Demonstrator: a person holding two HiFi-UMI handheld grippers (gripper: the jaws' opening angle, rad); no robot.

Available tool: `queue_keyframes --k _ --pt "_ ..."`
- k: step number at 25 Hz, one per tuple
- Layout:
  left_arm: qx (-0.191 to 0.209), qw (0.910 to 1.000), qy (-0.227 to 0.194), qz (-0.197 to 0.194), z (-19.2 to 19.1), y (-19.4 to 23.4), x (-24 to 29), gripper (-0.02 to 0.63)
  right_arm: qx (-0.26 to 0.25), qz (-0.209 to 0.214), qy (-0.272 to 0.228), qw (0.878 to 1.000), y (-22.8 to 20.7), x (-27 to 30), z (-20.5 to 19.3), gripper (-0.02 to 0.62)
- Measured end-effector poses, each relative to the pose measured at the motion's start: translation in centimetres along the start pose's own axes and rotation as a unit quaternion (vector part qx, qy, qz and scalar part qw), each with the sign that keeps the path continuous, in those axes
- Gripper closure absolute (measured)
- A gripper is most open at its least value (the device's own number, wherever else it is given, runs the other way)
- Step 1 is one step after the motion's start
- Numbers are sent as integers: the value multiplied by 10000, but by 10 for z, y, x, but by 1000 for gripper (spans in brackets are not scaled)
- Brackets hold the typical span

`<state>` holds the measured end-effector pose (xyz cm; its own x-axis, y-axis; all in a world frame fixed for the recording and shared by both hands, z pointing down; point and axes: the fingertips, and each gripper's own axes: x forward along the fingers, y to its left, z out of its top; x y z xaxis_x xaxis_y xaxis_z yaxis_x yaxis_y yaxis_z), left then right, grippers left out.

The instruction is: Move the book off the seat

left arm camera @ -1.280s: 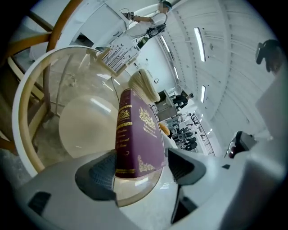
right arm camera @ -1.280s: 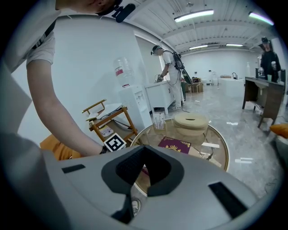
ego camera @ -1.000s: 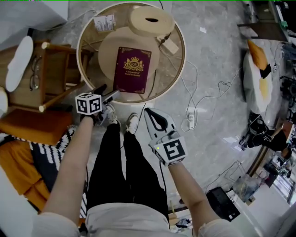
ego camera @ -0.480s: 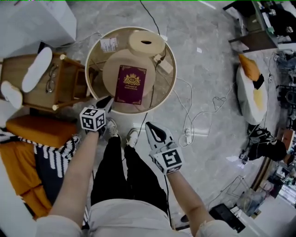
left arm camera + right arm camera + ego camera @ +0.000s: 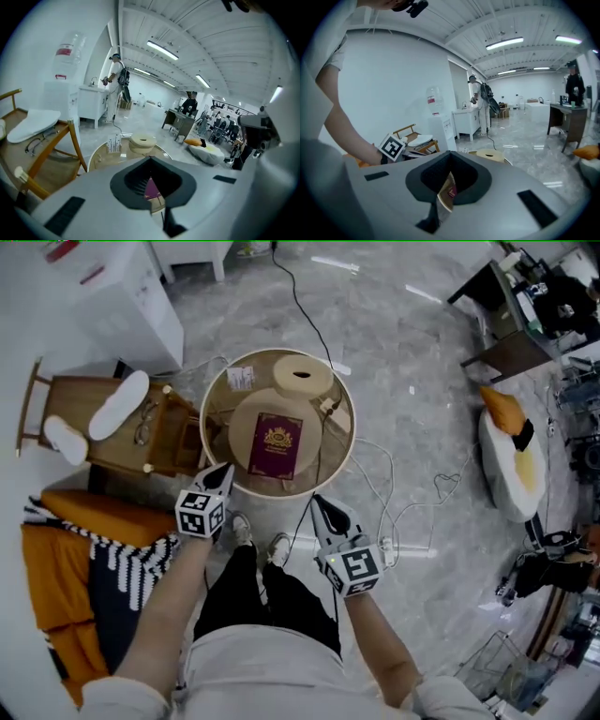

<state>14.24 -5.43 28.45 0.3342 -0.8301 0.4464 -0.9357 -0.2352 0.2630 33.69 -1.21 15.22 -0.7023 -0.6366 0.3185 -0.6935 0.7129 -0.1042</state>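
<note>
Both rose; left gripper (image 5: 223,472) just closed empty, right gripper (image 5: 322,504) shut too. Book (image 5: 275,444) waits on seat (image 5: 240,430); next I reopen and descend.

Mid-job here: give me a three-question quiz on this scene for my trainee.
1. True or false: the book is already off the seat.
2. What lies on the wooden chair? A glasses; B a mug; C a phone.
3. Fill in: the book's cover is ____.
Key: 1 false, it lies flat on the seat. 2 A. 3 maroon.
</note>
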Motion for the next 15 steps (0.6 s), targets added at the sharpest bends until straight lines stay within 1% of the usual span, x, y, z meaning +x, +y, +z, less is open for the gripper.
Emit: queue_keyframes --k 2,4,8,11,13,15 --pt "179 9997 -154 -25 13 -14 -17 589 379 -112 -163 9991 -6 -10 9 574" --pt "336 9988 -345 -47 32 -26 -33 589 527 -262 -368 9976 -12 -18 21 574" --pt "733 9948 -712 -6 75 -39 -63 589 445 -402 -759 9953 -17 -30 49 574" --pt "976 9912 -893 -8 95 -53 -81 589 447 -330 -924 9942 -20 -50 63 574" --pt "1047 9888 -1060 11 109 -59 -91 589 416 -327 -1027 9933 -25 -62 73 574" --pt "1031 9862 -1292 3 128 -65 -100 589 321 -380 -1120 9925 -30 -73 85 574"
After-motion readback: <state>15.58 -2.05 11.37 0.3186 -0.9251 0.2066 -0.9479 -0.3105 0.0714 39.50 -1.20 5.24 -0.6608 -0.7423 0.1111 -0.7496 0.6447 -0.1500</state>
